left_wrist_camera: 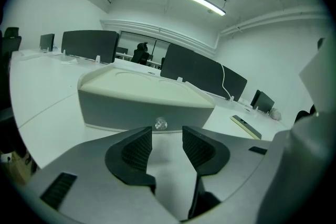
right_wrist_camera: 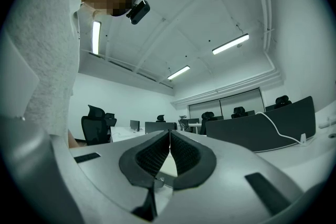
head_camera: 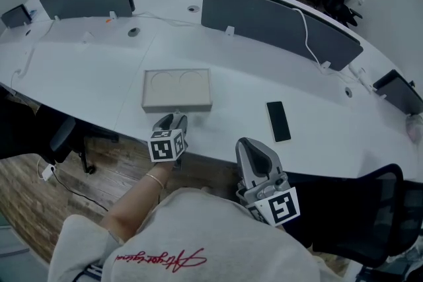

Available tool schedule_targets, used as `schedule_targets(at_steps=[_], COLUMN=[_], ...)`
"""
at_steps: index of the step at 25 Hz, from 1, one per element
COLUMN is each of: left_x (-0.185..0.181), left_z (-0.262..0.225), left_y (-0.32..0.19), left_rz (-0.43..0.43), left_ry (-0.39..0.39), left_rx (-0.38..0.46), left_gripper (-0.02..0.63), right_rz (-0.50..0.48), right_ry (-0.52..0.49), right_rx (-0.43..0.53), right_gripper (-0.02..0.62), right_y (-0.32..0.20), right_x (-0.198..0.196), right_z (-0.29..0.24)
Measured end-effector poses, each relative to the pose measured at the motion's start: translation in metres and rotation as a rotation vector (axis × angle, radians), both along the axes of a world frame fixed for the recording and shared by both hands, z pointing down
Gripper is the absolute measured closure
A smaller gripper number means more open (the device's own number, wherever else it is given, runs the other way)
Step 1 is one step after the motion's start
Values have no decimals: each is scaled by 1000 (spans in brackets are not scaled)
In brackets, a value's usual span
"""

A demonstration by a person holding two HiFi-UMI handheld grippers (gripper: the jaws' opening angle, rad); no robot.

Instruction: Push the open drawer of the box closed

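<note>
1. The left gripper point(left_wrist_camera: 166, 136) has its jaws apart with nothing between the pads; it points slightly down at the front of the box point(left_wrist_camera: 142, 97), low over the white table point(head_camera: 99, 69); it holds nothing.
2. Just beyond the jaw tips, in line with the gap between them, sits the small clear knob point(left_wrist_camera: 160, 124) on the grey drawer front point(left_wrist_camera: 115, 110); the tips are close to the knob, but I cannot tell whether they touch it.
3. The drawer front looks flush under the cream lid; no gap or protruding tray shows in the left gripper view, and the head view shows the box outline without a ledge sticking out toward the person; so I judge the push to be at or very near its end.
4. The next move, as I read it, calls for little: a short straight press on the drawer front if any play remains, kept square so the light box does not slide away across the table; otherwise a clean pull back toward the table edge.
5. The right gripper point(right_wrist_camera: 169, 136) has its jaws pressed together on nothing; it is held back by the person's body, well apart from the box, taking no part.
6. A dark phone point(head_camera: 278, 121) lies on the table to the right of the box, clear of the push line.
</note>
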State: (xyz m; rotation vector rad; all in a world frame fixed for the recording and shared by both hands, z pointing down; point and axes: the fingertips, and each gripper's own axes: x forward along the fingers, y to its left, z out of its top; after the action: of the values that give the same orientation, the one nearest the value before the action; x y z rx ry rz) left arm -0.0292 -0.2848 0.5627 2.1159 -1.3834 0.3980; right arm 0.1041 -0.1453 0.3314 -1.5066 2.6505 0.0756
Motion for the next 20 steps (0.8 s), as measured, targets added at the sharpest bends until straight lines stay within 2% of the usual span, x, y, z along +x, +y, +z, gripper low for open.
schedule_targets(at_steps=[3, 5, 6, 7, 10, 12, 16, 20], left_x=[-2, 1, 4, 8, 19, 22, 16, 7], left_z=[-6, -22, -37, -54, -113, -143, -176, -188], left_y=[22, 40, 47, 54, 69, 75, 84, 90], left_rz=[13, 63, 98, 133, 209, 217, 200, 159], left_ry=[41, 81, 101, 123, 166, 169, 161, 143], left_rx=[9, 71, 128, 198, 401, 488, 582, 618], left_gripper=[428, 439, 499, 586, 589, 588, 589, 589], right_rz=[-16, -33, -44, -55, -89, -112, -152, -170], right_ry=[-6, -9, -9, -8, -10, -14, -13, -5], right_rx=[0, -1, -1, 0, 5, 10, 14, 23], right_gripper=[577, 577, 577, 577, 577, 577, 577, 577], right_y=[-1, 0, 0, 0, -3, -5, -6, -6], right_x=[-4, -9, -11, -14, -23, -31, -43, -46], right_z=[1, 2, 3, 4, 4, 2, 2, 1])
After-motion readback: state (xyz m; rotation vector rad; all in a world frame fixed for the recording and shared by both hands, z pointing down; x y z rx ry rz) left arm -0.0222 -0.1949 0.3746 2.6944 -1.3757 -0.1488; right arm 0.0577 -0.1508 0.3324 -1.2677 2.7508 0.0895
